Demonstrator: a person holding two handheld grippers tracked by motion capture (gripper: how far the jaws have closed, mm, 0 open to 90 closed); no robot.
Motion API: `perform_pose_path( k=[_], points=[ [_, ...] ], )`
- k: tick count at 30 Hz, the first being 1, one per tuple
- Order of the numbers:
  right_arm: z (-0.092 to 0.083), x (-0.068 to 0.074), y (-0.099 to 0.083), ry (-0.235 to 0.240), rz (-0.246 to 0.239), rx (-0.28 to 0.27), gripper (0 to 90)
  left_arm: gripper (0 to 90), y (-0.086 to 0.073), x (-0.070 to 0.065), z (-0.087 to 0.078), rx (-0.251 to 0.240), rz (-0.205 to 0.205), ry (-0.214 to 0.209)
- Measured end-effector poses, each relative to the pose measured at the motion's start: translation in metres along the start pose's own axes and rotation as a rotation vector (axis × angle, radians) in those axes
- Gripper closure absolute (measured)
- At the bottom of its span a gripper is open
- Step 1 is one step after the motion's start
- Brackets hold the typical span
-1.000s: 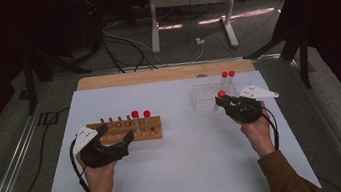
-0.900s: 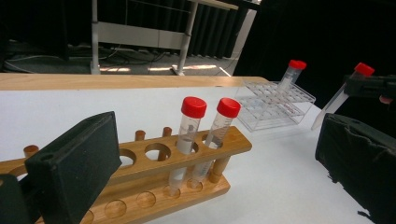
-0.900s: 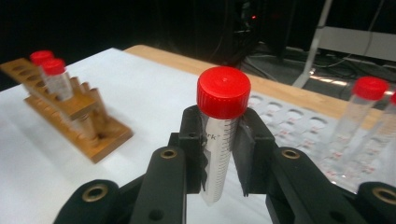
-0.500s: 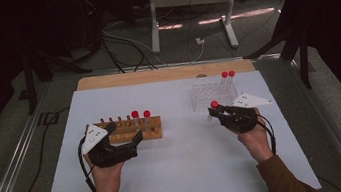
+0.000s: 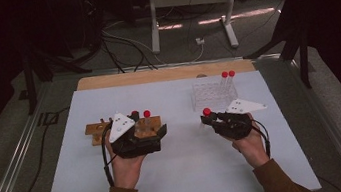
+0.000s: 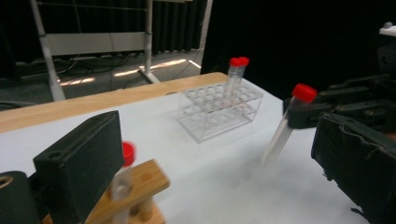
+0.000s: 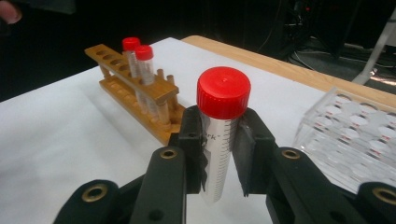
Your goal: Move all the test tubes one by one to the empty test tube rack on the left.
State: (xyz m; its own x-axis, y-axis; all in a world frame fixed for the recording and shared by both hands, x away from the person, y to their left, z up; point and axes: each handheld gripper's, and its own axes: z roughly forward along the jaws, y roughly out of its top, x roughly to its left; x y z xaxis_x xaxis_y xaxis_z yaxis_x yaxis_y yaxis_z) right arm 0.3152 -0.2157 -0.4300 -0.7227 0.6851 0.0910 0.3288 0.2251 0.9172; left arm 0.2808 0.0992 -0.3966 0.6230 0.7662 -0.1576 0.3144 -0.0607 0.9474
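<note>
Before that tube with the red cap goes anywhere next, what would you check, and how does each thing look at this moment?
1. Grip: right tongs shut on the red-capped tube, pads just below the cap. Ok.
2. Tube off the table: in the left gripper view its tip hangs above the white table, tilted. Ok.
3. Cap seated on the tube. Ok.
4. Free holes in the clear plastic rack: two tubes stand at its far corner, many holes open. Ok.
5. Left tongs: open by the wooden rack, apart from the right hand's path. Ok.
6. Whether the tube holds liquid. Cannot tell.
</note>
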Motion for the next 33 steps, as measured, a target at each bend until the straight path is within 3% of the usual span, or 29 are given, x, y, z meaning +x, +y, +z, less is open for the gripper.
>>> perform_pose_path(
  k=[12,23,27,29,33],
  points=[
    [0.006,0.016,0.002,0.052,-0.016,0.018,74.3,1.4,0.006,-0.024,0.028,0.034,0.021,-0.055],
    [0.016,0.030,-0.001,0.090,-0.040,0.046,74.2,4.5,0.005,-0.042,0.050,0.108,0.053,-0.084],
    [0.017,0.034,-0.002,0.099,-0.047,0.051,74.2,15.3,0.005,-0.047,0.055,0.125,0.058,-0.078],
    [0.018,0.035,-0.002,0.103,-0.051,0.051,74.2,22.5,0.005,-0.049,0.057,0.131,0.061,-0.100],
    [0.019,0.037,-0.002,0.109,-0.056,0.052,74.2,46.5,0.002,-0.052,0.060,0.159,0.079,-0.125]
  ],
)
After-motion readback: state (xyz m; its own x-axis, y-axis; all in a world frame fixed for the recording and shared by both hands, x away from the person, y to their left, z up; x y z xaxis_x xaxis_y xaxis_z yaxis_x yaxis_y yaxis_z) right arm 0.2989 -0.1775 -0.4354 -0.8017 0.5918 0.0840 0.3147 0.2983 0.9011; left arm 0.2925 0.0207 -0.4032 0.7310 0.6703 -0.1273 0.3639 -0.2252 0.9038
